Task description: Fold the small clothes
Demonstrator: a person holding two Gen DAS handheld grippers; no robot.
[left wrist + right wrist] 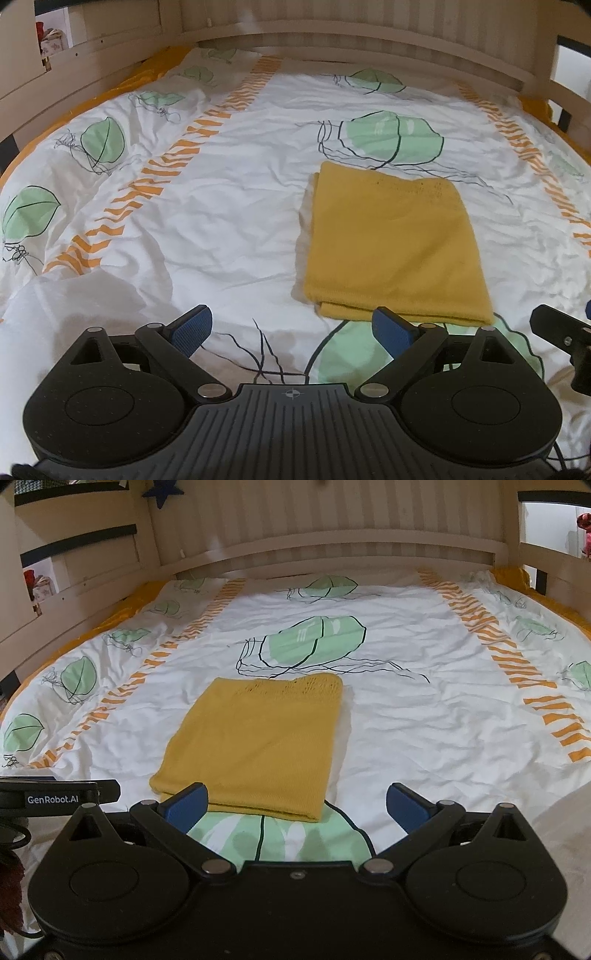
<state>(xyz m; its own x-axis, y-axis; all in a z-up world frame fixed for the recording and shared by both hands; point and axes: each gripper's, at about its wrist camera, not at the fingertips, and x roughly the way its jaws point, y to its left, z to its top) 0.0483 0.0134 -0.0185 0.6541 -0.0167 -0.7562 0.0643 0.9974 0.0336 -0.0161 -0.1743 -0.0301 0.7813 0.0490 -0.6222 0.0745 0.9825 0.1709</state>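
Yellow knit garment (395, 240) folded into flat rectangle, lying on leaf-print duvet (229, 206); at 1 o'clock in left wrist view, 11 o'clock in right. Left gripper (291, 330): 2 blue pads spread wide, nothing held. Right gripper (297, 806): likewise wide, empty, near garment's front edge.

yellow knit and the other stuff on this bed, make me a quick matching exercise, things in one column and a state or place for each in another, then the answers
Things:
1. yellow knit garment
2. left gripper
3. bedsheet
4. wooden headboard

States or places:
A. open, holding nothing
B. at the far end of the bed
C. folded into a flat rectangle
D. white with green leaves and orange stripes

Pairs: 1-C, 2-A, 3-D, 4-B
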